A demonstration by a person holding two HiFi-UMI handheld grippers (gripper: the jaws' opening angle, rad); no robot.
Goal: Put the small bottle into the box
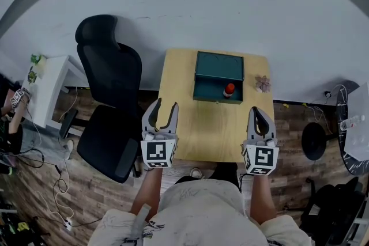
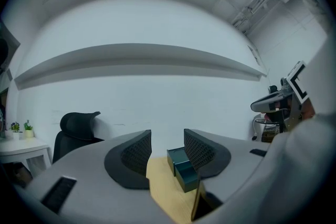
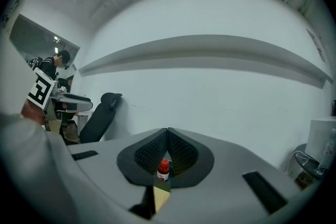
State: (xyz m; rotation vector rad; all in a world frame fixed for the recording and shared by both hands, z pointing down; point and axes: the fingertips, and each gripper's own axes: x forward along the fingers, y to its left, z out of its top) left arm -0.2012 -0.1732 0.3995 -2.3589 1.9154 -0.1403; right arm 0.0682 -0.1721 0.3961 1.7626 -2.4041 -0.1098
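Left gripper (image 1: 165,105), jaws apart and empty, and right gripper (image 1: 257,110), jaws closed tip to tip on nothing, hang on the near side of the teal box (image 1: 218,66); the small bottle (image 1: 229,90) stands upright inside it (red cap up, long axis vertical).

The table (image 1: 190,129) lies just ahead of the left gripper (image 1: 165,106) and right gripper (image 1: 256,112). A box (image 1: 219,66) sits farther ahead between them, a pinkish clump (image 1: 263,83) beyond the right.
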